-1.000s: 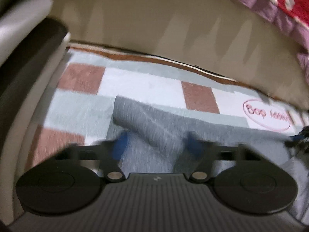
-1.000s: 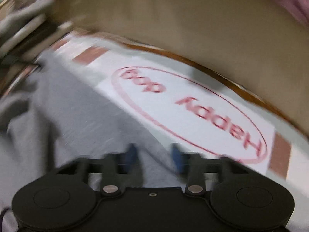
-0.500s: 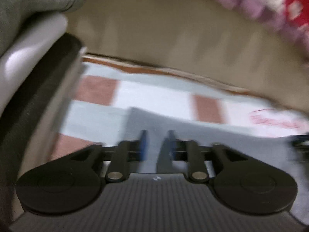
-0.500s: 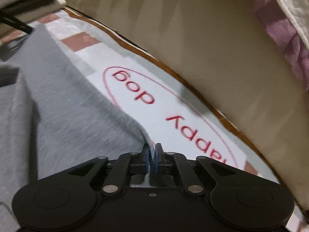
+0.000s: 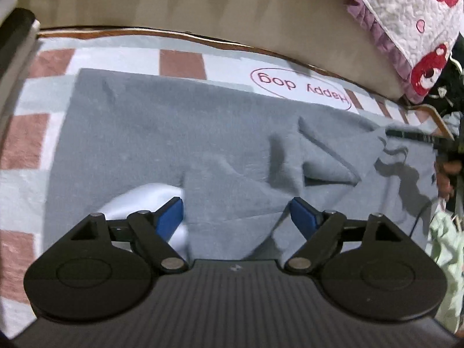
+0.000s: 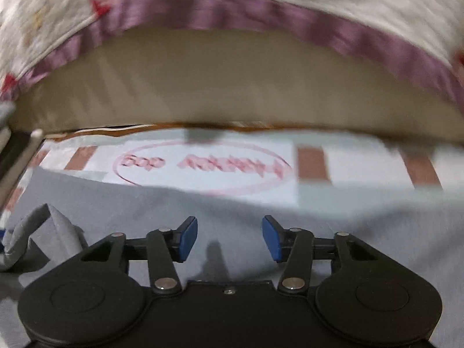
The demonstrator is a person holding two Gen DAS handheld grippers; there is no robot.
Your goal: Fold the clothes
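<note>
Grey garment (image 5: 162, 133) spread flat on a checked mat (image 5: 182, 63), pale with brown squares and a red oval reading "Happy dog" (image 5: 301, 84) printed near its far edge. Fabric soft and fleecy, far edge straight, left corner squared off. Toward the right, a thick folded flap (image 5: 324, 156) raised in a ridge with shadowed creases. A white patch (image 5: 142, 197) showing beside the garment's near edge, what it is unclear.

Left claw (image 5: 236, 213) angled steeply down over the near part of the garment, blue pads (image 5: 169, 216) spread wide, having just been opening. Cloth lies under and between the pads, not pinched: released.

Right claw (image 6: 230, 237) also tilted down over smooth grey cloth (image 6: 261, 211), blue pads (image 6: 187, 239) apart, likewise just opened, nothing pressed between them. View blurred. A crumpled bit of grey fabric (image 6: 43, 232) standing up at the left of that view.

At the right edge of the left wrist view, a hand (image 5: 446, 174) gripping a dark tool, with a thin cable trailing across the cloth and pale green fabric (image 5: 446, 243) below.

Beyond the mat, a beige upholstered wall (image 5: 203, 5), and above it a quilted cover (image 5: 411, 20) with purple ruffle and red figures.
</note>
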